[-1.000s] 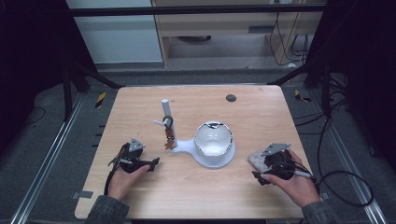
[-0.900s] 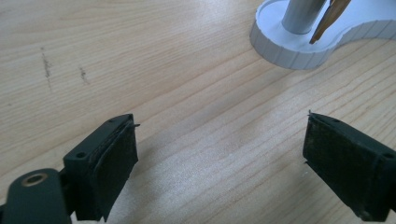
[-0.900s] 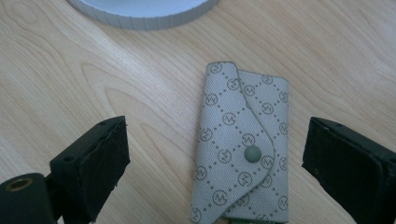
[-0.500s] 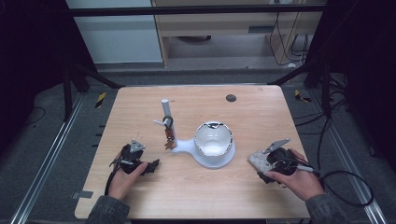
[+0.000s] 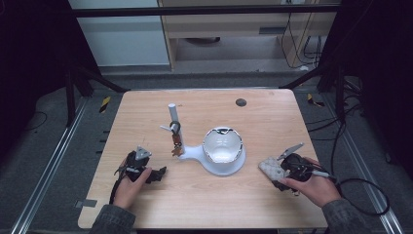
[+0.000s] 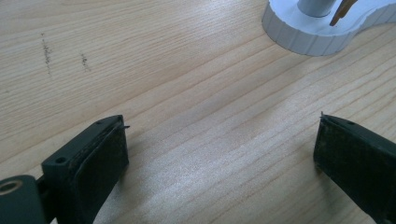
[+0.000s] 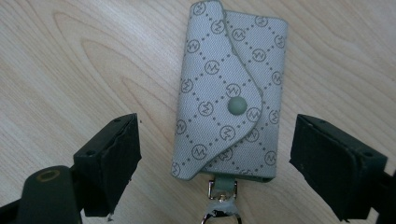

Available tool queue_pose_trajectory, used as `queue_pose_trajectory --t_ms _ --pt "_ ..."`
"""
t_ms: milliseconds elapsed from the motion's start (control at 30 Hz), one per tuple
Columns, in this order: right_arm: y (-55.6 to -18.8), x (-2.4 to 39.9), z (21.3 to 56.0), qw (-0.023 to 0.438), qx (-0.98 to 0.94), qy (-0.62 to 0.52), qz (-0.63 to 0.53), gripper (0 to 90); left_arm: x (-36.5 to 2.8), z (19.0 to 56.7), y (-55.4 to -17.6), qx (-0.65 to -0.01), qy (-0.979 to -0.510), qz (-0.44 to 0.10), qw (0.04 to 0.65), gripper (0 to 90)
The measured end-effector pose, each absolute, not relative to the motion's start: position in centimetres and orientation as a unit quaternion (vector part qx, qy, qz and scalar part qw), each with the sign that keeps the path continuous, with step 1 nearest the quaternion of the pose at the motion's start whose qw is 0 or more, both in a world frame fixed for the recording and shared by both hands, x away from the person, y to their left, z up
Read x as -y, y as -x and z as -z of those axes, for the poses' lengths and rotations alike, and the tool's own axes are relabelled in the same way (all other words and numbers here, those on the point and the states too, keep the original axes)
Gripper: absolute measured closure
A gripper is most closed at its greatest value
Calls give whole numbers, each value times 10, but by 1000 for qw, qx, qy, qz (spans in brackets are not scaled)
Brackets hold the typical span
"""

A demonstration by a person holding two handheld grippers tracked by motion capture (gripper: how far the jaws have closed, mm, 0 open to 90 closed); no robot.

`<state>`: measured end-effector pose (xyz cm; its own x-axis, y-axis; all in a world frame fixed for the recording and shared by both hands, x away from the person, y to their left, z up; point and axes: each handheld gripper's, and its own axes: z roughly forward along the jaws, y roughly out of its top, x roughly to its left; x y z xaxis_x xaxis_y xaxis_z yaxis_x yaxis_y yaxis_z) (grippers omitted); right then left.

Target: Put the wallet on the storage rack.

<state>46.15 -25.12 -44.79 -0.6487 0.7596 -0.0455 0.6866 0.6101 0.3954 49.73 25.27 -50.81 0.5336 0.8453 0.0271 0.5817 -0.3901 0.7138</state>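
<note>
1. The right gripper is closing its jaws around the key pouch, lying flat on the table, not yet pinching; off-centre pads could be pushing it sideways.
2. The left gripper is resting with jaws spread, empty, near the white stand; it could be bumping it.

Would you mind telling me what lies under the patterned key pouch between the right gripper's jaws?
The key pouch lies flat on the wooden table, snap flap up. A metal clasp sticks out at its near end. Its contents are hidden by the closed flap. The right gripper straddles it; its jaws have been closing, pads not yet touching.
</note>
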Motion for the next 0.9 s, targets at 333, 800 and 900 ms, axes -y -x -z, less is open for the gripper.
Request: queue_pose_trajectory --t_ms 333,800,900 --pt "-468 251 460 86 -887 -428 -147 173 -253 508 -497 -441 -810 -197 333 23" --pt "-471 255 467 70 -881 -447 -137 203 -252 508 -497 -439 -811 -197 333 19" --pt "-471 255 468 67 -880 -451 -135 207 -252 508 -497 -439 -811 -197 333 19"
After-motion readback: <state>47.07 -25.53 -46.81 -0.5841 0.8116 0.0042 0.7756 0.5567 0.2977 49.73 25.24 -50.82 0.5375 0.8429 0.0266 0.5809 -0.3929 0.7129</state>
